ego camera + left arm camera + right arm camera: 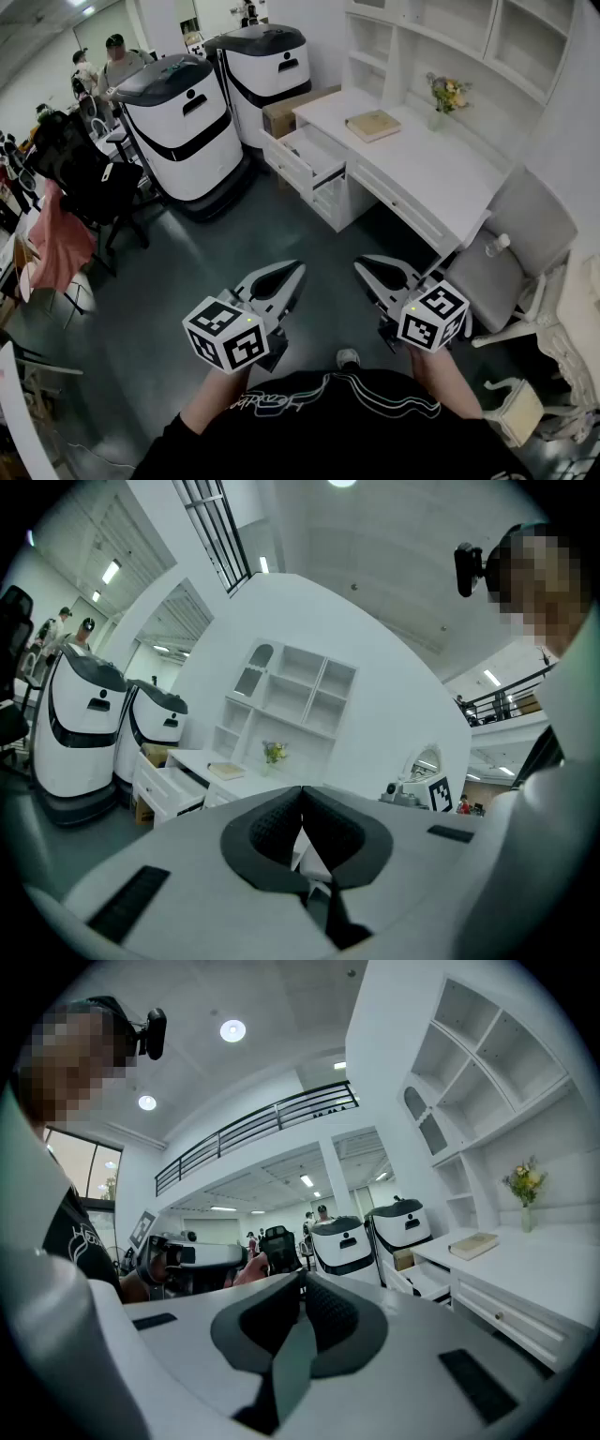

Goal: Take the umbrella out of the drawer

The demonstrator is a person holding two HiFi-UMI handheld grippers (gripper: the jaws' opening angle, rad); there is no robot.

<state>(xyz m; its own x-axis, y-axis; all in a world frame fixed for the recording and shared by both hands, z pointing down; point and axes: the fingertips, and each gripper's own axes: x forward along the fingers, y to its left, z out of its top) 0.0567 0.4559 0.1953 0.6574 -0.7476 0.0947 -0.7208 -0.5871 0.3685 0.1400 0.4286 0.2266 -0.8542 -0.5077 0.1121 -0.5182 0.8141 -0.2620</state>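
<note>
A white desk (441, 178) stands ahead with its top left drawer (314, 155) pulled open; I see no umbrella, and the drawer's inside is mostly hidden from here. The same open drawer (169, 785) shows in the left gripper view, and the drawer (422, 1281) shows again in the right gripper view. My left gripper (296, 272) and right gripper (364, 266) are held side by side above the floor, well short of the desk. Both are shut with nothing between the pads; the left gripper (301, 791) and the right gripper (302, 1279) show their pads meeting.
Two white wheeled robots (187, 131) (267, 70) stand left of the desk beside a cardboard box (286, 112). On the desk lie a book (372, 124) and a flower vase (445, 98). A grey chair (511, 248) sits at its right, a black chair (80, 173) far left.
</note>
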